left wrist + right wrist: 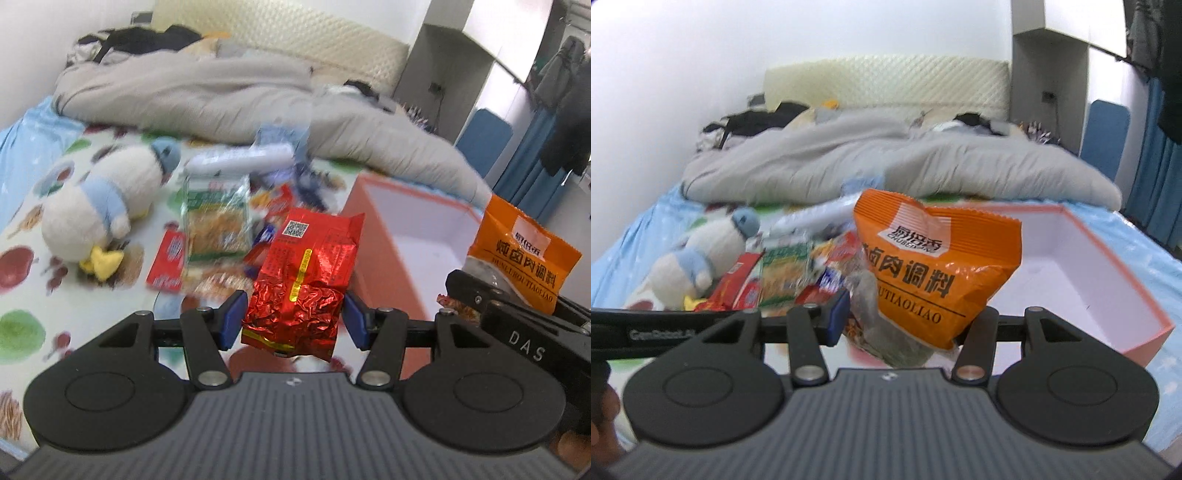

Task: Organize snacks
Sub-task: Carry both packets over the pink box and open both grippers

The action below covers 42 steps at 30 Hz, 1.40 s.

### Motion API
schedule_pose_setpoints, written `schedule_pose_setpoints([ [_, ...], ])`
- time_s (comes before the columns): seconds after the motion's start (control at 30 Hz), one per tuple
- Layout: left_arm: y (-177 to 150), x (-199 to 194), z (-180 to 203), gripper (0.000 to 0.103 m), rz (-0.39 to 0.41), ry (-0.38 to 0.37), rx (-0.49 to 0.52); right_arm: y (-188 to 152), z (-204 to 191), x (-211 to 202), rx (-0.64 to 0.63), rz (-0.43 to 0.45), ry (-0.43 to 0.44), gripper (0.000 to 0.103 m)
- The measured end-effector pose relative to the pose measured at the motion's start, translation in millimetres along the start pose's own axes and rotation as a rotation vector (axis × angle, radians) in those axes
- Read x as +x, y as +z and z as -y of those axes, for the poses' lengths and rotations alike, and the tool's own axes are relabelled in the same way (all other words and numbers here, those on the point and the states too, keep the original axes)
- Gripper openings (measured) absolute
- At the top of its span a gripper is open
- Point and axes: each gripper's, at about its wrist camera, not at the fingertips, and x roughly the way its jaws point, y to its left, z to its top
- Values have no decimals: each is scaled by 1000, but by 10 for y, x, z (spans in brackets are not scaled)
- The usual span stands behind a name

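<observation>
**Snack sort: 2 packets lifted, box waiting**

Landmark for all entries: the box (1115, 295).

1. Bed (1152, 251). Carries everything listed. Blue sheet under the box, fruit-print cloth to its left, grey quilt (207, 92) bunched behind it.

2. Box. Pink outside, white inside, lid off. It looks empty in the part both views show. It sits open side up, presumably as the place the snacks are to go.

3. Plush duck (107, 206). Well left of the box, lying on the print cloth beyond the snack pile. Not a snack; likely to stay out.

4. Orange bag (938, 266). Just left of the box and raised above the bed, near its left rim. The right gripper (905, 325) clamps it low down, so the bag stands upright with its printed face to the camera. The right pad is hidden behind the bag.

5. Snack pile (218, 218). Left of the box, between it and the duck: a green-and-clear noodle pack, red sachets, blue wrappers, a white tube, all loose and overlapping. Still to be sorted.

6. Red packet (303, 284). Foil, crumpled, left of the box's near corner, off the bed. The left gripper (291, 321) pinches its lower half between both blue pads, at about middle width, which keeps it upright for a drop into the box.
</observation>
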Motion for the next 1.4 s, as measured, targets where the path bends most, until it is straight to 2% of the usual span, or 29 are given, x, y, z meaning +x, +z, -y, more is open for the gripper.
schedule_pose_setpoints([
  [0.27, 380, -227, 440, 62, 75, -46, 69, 413, 304, -155, 19, 102, -15, 54],
  [0.6, 671, -298, 809, 62, 142, -85, 85, 630, 680, -113, 16, 147, -12, 54],
  [0.83, 858, -70, 1168, 62, 111, -89, 157, 775, 1010, -14, 37, 154, -52, 54],
  [1.03, 946, 184, 1479, 62, 75, -143, 157, 765, 1311, 75, 51, 121, -72, 54],
  [1.23, 877, 557, 1850, 62, -22, -204, 200, 547, 1616, 260, 85, 37, -89, 54],
  [1.4, 669, 860, 2076, 62, -107, -213, 239, 242, 1830, 469, 105, -69, -109, 54],
])
